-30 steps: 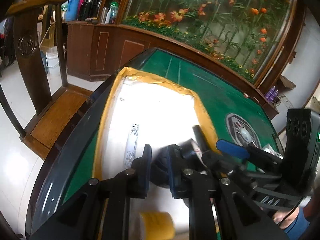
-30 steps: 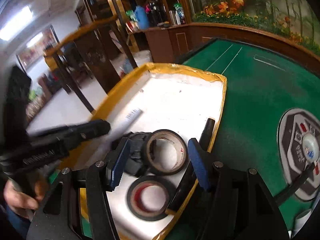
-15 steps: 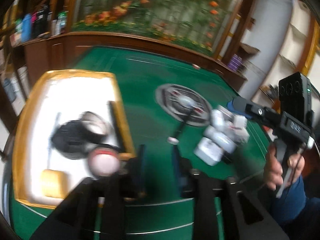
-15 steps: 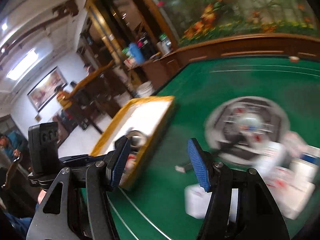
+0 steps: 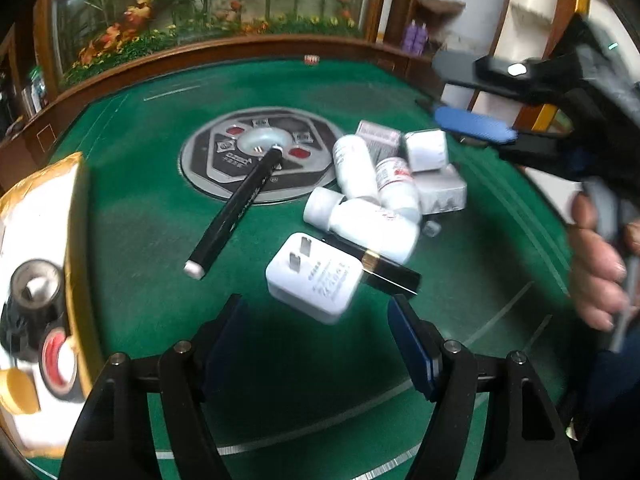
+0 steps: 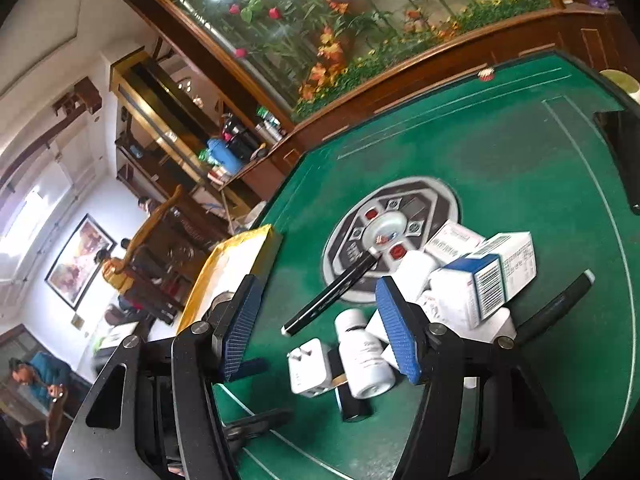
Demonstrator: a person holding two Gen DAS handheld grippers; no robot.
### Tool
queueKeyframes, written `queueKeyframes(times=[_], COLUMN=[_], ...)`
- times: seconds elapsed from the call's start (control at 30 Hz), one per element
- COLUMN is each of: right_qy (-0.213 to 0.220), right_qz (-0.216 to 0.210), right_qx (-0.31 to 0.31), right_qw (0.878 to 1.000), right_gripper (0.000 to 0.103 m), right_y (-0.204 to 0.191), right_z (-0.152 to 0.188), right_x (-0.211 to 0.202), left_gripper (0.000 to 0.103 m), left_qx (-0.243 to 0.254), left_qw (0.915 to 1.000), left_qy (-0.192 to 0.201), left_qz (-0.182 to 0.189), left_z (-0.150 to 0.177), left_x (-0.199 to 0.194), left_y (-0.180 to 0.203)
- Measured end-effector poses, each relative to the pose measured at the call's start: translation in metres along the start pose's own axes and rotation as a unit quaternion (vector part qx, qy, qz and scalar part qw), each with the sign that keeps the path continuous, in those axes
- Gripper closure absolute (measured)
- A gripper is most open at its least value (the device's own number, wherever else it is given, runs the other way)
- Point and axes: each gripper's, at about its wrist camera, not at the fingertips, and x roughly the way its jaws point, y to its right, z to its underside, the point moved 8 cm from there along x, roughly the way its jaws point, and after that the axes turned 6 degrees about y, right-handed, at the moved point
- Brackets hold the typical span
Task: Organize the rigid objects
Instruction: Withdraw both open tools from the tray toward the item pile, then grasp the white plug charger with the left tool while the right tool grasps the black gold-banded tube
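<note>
Green felt table (image 5: pixel 140 216) holds a white two-pronged charger (image 5: pixel 314 278); both claws (image 5: pixel 316 344) (image 6: pixel 320 332) gape empty.

Left gripper (image 5: pixel 316 336): black frame, silver screws, dark blue ribbed pads. Right gripper (image 6: pixel 318 326): same black frame, brighter blue pads. Right hand (image 5: pixel 596 264) at 3 o'clock: bare skin, dark blue sleeve.

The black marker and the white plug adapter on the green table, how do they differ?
The black marker is long, thin and dark; the white plug adapter is short, blocky and white. The marker lies with its far end on the grey centre panel, while the adapter rests wholly on the green table felt. The adapter touches the black bar behind it; the marker lies alone. Both lie loose outside the tray.
</note>
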Motion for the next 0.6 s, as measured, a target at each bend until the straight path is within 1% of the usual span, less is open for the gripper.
queueKeyframes(times=[0.1, 0.13, 0.2, 0.23, 0.27, 0.33, 0.43, 0.5, 0.6], right_qy=[-0.02, -0.026, -0.036, -0.038, -0.04, -0.049, -0.066, -0.088, -0.138], right_qz=[0.01, 0.005, -0.008, -0.012, -0.014, -0.014, -0.012, -0.001, 0.01], right_qx=[0.001, 0.003, 0.008, 0.009, 0.007, 0.002, -0.011, -0.039, -0.084], right_qw=[1.0, 1.0, 0.999, 0.999, 0.999, 0.999, 0.998, 0.995, 0.987], right_gripper=[0.042, 0.042, 0.042, 0.042, 0.042, 0.042, 0.042, 0.042, 0.042], right_y=[0.0, 0.0, -0.001, -0.001, -0.002, -0.003, -0.009, -0.013, -0.02], right_z=[0.008, 0.011, 0.014, 0.015, 0.017, 0.019, 0.027, 0.036, 0.057], right_x=[0.01, 0.011, 0.012, 0.013, 0.013, 0.015, 0.021, 0.027, 0.04], left_gripper=[0.03, 0.03, 0.03, 0.031, 0.038, 0.046, 0.046, 0.046, 0.046], left_qx=[0.014, 0.018, 0.024, 0.026, 0.027, 0.036, 0.029, 0.016, 0.001], left_qw=[0.9996, 0.9994, 0.9994, 0.9992, 0.9991, 0.9989, 0.9988, 0.9987, 0.9982], left_qy=[-0.016, -0.018, -0.012, -0.014, -0.016, -0.009, -0.012, -0.013, -0.012], left_qz=[-0.02, -0.025, -0.022, -0.025, -0.029, -0.03, -0.037, -0.046, -0.059], left_z=[-0.005, -0.006, -0.008, -0.008, -0.005, -0.002, 0.009, 0.019, 0.03], left_x=[0.02, 0.023, 0.028, 0.03, 0.031, 0.027, 0.015, 0.002, -0.012], left_y=[0.001, 0.0, 0.001, 0.001, 0.001, 0.004, -0.001, -0.009, -0.023])
